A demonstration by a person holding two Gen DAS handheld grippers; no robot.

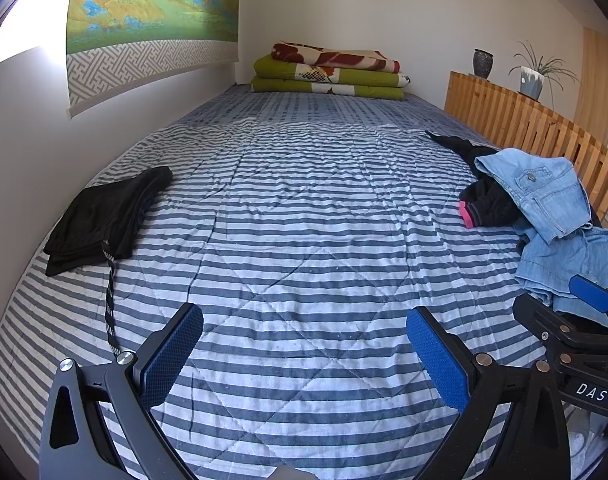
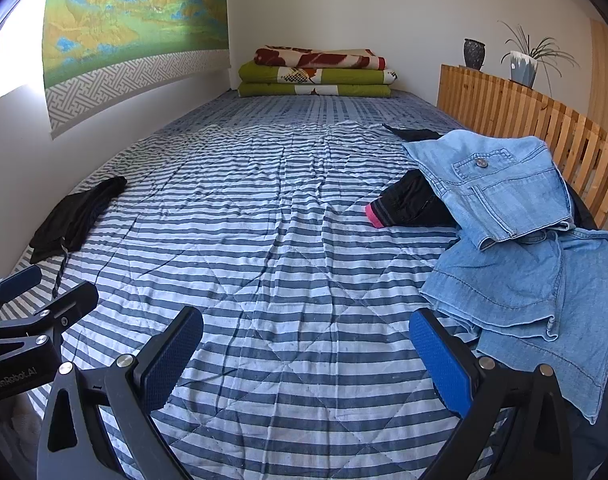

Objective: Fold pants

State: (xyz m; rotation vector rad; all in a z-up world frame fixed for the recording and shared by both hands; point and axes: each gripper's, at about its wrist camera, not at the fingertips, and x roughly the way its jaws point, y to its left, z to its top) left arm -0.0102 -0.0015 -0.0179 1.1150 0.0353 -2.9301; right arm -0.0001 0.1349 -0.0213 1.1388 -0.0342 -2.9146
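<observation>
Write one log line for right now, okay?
left gripper: open, empty | right gripper: open, empty | black pants: folded, left | denim pants: unfolded, right

Black pants (image 1: 104, 216) lie folded into a flat stack at the bed's left edge beside the wall, a patterned drawstring trailing from them toward the near side. On the right side lies a loose heap: light blue denim pants (image 2: 516, 216), crumpled, a buttoned pocket facing up, draped over a black garment (image 2: 408, 202) with a pink cuff.
</observation>
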